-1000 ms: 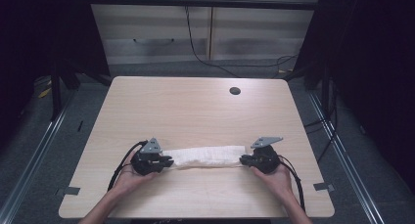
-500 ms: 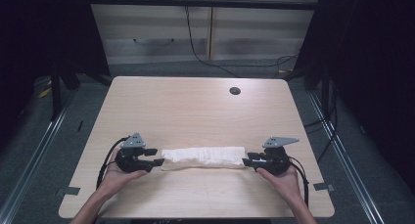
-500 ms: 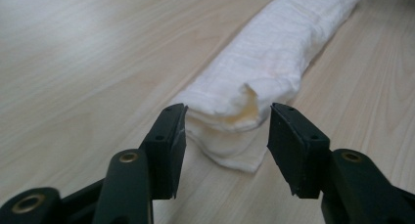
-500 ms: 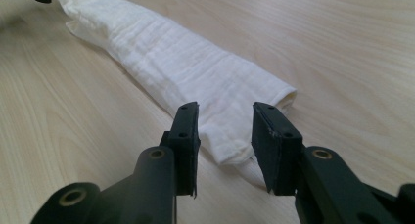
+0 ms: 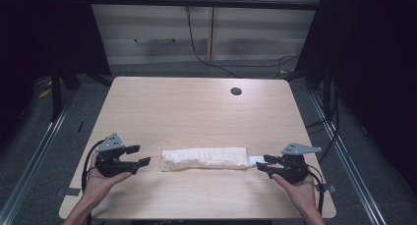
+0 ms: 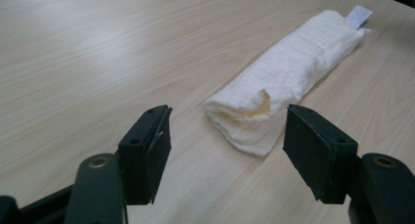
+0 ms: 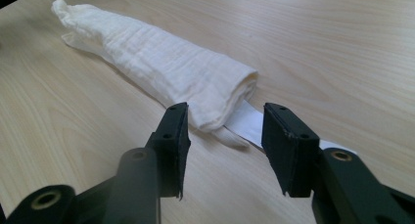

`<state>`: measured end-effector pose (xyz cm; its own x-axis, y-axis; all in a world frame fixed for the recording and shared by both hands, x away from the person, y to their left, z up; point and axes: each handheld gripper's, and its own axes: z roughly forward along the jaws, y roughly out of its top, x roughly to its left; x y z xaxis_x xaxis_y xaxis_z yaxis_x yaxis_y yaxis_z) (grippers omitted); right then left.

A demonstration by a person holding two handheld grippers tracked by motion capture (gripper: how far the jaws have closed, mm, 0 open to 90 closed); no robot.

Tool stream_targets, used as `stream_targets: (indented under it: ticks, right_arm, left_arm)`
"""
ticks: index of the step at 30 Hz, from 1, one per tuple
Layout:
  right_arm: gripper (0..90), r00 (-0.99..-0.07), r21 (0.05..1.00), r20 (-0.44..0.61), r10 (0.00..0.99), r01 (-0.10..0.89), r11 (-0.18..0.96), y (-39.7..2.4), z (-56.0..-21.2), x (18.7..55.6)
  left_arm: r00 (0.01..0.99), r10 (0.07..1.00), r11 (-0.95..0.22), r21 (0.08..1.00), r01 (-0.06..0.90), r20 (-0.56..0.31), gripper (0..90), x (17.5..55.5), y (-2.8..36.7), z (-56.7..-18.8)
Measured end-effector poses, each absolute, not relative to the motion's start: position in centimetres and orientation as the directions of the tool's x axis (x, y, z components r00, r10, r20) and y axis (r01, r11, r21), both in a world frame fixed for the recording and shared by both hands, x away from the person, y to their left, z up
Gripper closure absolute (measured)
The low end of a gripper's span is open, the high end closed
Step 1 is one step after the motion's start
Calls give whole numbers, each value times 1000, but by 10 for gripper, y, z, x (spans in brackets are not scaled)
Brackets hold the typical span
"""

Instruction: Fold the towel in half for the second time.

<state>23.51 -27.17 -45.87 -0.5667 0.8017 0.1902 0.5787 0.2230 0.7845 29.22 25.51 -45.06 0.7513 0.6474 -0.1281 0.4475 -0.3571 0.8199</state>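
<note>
Soft white rolled cloth (image 5: 204,158), pale woodgrain table (image 5: 196,107)

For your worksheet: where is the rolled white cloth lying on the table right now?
In the high view the rolled white cloth lies lengthwise near the table's front edge, between the left tool and right tool.

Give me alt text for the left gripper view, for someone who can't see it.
A rolled white cloth lies on a light wooden table, running away toward the upper right, with a small white tag at its far end. In the foreground the left tongs stand open, just short of the roll's near end, touching nothing.
</note>
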Motion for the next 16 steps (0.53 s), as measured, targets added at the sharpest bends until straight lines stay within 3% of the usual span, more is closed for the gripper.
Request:
stream_targets:
  ticks: [16]
  right_arm:
    - [405, -438, 808, 163, 884, 573, 135, -308, -476, 213]
  left_arm:
    - [645, 750, -257, 832, 491, -149, 273, 277, 283, -475]
